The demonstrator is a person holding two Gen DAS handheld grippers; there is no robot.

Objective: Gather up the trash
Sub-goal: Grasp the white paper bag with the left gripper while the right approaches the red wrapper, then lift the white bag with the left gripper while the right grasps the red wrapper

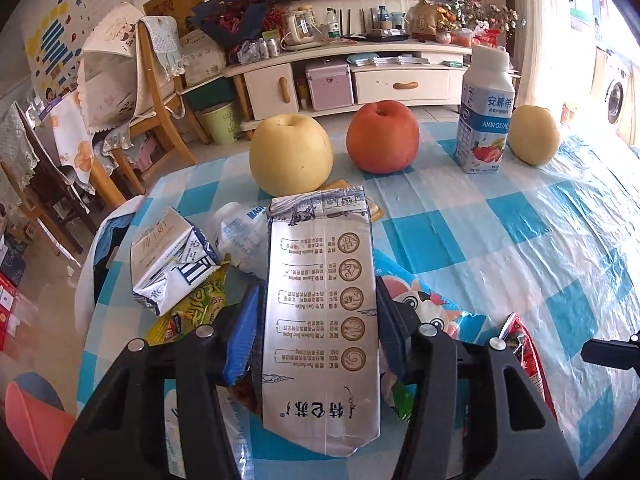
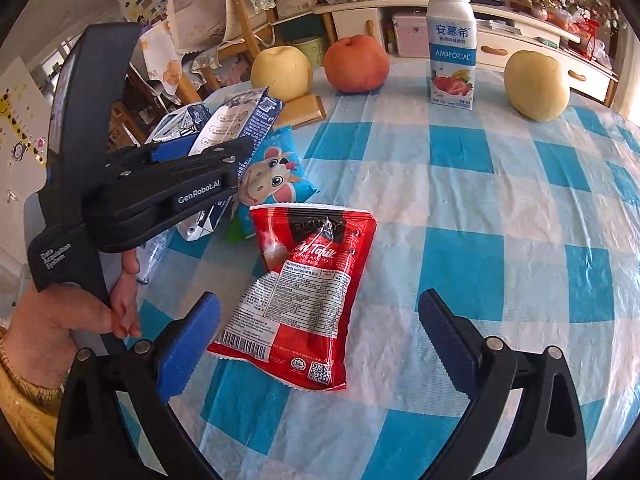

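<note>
My left gripper [image 1: 316,312] is shut on a flattened silver milk carton [image 1: 320,312] and holds it above the table's left side; it also shows in the right wrist view [image 2: 236,120]. My right gripper [image 2: 320,328] is open, its jaws on either side of a red snack packet [image 2: 300,292] lying flat on the checked tablecloth [image 2: 500,220]. More trash lies at the left: a crushed carton [image 1: 172,260], a green-yellow wrapper [image 1: 192,308], a white plastic wrapper [image 1: 240,236] and a blue cartoon packet [image 2: 276,172].
At the far edge stand two yellow pears [image 1: 290,156] [image 1: 534,134], a red apple [image 1: 382,138] and an upright yoghurt bottle [image 1: 486,112]. A wooden coaster [image 2: 304,110] lies under the left pear. Chairs [image 1: 152,92] and a TV cabinet [image 1: 360,80] stand beyond.
</note>
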